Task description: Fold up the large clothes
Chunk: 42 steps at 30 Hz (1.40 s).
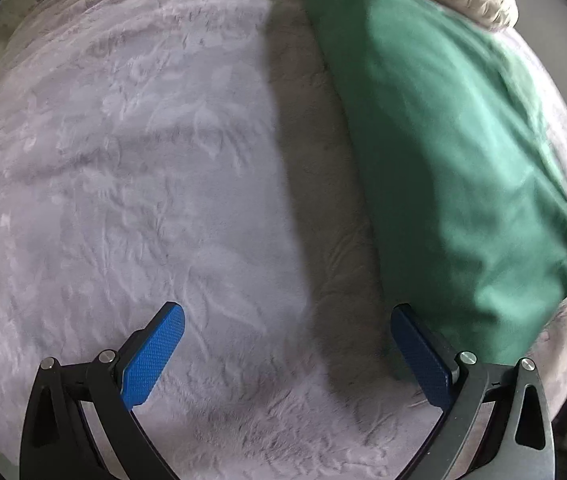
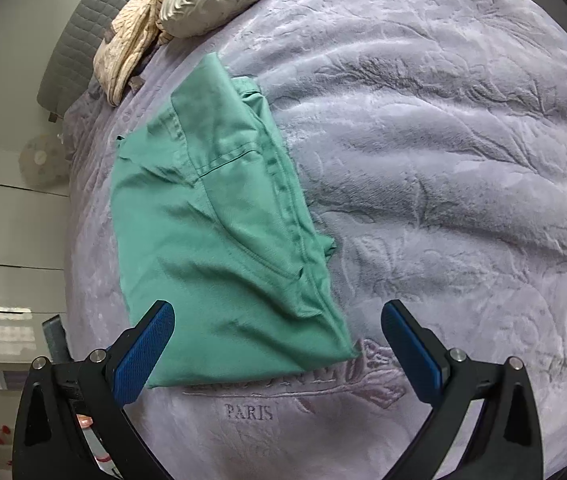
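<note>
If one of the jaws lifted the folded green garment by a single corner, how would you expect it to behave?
The green garment would probably go floppy and unfold, since its stacked layers and soft creases look like thin woven cloth. It seems light for its size, lying flat and thin on the blanket. Pushed, it would likely bunch up rather than slide, because the blanket's plush pile should grip it.

The green garment (image 2: 219, 240) is matt woven cloth, smooth with stitched seams. It lies on a plush lilac blanket (image 2: 443, 160) covering the bed, its soft pile embossed in a leafy relief. Each gripper (image 2: 277, 344) has matt black arms, probably plastic, shiny metal pins, and blue fingers (image 1: 155, 356) with a knurled, rubbery-looking finish.
</note>
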Available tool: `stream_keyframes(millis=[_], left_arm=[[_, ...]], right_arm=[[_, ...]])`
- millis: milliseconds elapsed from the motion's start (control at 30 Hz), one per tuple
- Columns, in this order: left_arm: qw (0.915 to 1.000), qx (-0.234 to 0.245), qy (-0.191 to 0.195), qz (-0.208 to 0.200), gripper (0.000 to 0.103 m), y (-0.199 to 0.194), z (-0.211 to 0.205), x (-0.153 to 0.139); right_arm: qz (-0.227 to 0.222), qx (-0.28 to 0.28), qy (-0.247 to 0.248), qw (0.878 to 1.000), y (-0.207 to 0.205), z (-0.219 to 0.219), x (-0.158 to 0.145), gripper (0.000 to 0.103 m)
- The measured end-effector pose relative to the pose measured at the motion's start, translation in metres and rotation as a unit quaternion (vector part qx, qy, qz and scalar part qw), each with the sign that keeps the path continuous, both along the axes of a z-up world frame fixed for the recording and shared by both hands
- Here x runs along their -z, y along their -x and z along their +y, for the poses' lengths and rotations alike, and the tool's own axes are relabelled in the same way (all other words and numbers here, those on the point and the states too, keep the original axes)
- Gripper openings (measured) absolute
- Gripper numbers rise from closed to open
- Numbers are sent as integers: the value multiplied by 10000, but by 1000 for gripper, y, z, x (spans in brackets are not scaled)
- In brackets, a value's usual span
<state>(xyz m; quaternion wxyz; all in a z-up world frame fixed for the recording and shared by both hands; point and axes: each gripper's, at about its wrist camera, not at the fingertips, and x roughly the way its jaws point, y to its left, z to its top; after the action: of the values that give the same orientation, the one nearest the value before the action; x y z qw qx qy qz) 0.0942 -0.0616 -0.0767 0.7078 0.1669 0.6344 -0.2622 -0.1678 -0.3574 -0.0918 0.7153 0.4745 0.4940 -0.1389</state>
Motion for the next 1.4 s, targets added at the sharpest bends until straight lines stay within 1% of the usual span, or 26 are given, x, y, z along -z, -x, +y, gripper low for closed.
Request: stream_keyframes(millis=[100, 233, 300, 367, 400, 467, 500, 600, 667, 767, 867, 933, 1000, 1067, 1100, 1133, 1167, 1200, 1233, 1267, 1300, 1333, 1400], left_arm=[[9992, -15, 400, -10, 103, -18, -4, -10], [9968, -8, 790, 134, 103, -35, -21, -15], [9907, -17, 1248, 534, 103, -42, -33, -15], [9802, -35, 1664, 1070, 103, -46, -46, -6], [9787, -13, 1701, 1152, 103, -48, -50, -2], [9800, 130, 1610, 1165, 103, -49, -61, 11], [9799, 182, 1585, 1197, 103, -44, -59, 16], [9720, 268, 1757, 1540, 103, -42, -71, 29], [9691, 270, 1804, 1658, 103, -42, -79, 34], [9682, 332, 1846, 1655, 103, -31, -93, 35], [9741, 398, 1653, 1490, 103, -19, -95, 42], [9739, 486, 1663, 1466, 103, -15, -99, 48], [9722, 491, 1705, 1531, 103, -16, -99, 48], [9725, 535, 1726, 1470, 99, -14, -99, 43], [9731, 566, 1757, 1379, 93, -12, -99, 41], [9732, 587, 1815, 1281, 86, -10, -97, 37], [9728, 593, 1876, 1220, 82, -9, -94, 34], [9713, 599, 1983, 1165, 74, -7, -90, 29], [9697, 599, 2070, 1150, 66, -7, -86, 25], [9676, 592, 2163, 1160, 63, -8, -82, 21], [9646, 586, 2276, 1194, 56, -9, -79, 15], [9616, 582, 2382, 1235, 53, -10, -75, 10], [9543, 573, 2621, 1319, 52, -11, -68, -4]], right_arm=[[-56, -73, 4, 10000, -5, -10, 1, 103], [-338, -103, -210, 9992, -21, -30, 6, 103], [-495, -171, -327, 9981, -31, -38, 9, 103], [-660, -326, -421, 9964, -46, -46, 13, 103], [-677, -382, -428, 9961, -52, -49, 16, 103], [-702, -497, -470, 9952, -66, -56, 25, 103], [-698, -549, -495, 9948, -73, -60, 30, 103], [-803, -704, -780, 9912, -90, -66, 46, 103], [-928, -813, -939, 9879, -104, -67, 55, 103], [-1174, -1064, -1184, 9802, -131, -63, 61, 103], [-1372, -1198, -1277, 9749, -155, -61, 62, 103], [-1438, -1116, -1398, 9733, -165, -63, 69, 103], [-1360, -893, -1578, 9740, -169, -65, 80, 103], [-1328, -814, -1671, 9736, -168, -67, 81, 101], [-1322, -824, -1711, 9729, -168, -67, 81, 90], [-1271, -863, -1706, 9733, -165, -67, 79, 61], [-1226, -871, -1693, 9740, -164, -67, 79, 43], [-1266, -849, -1728, 9731, -161, -67, 79, 28], [-1363, -823, -1718, 9722, -158, -67, 76, 25], [-1479, -801, -1708, 9708, -156, -66, 71, 23], [-1639, -753, -1766, 9676, -153, -63, 66, 21], [-1775, -710, -1846, 9640, -151, -61, 61, 21], [-2040, -641, -1971, 9568, -145, -54, 48, 21]])
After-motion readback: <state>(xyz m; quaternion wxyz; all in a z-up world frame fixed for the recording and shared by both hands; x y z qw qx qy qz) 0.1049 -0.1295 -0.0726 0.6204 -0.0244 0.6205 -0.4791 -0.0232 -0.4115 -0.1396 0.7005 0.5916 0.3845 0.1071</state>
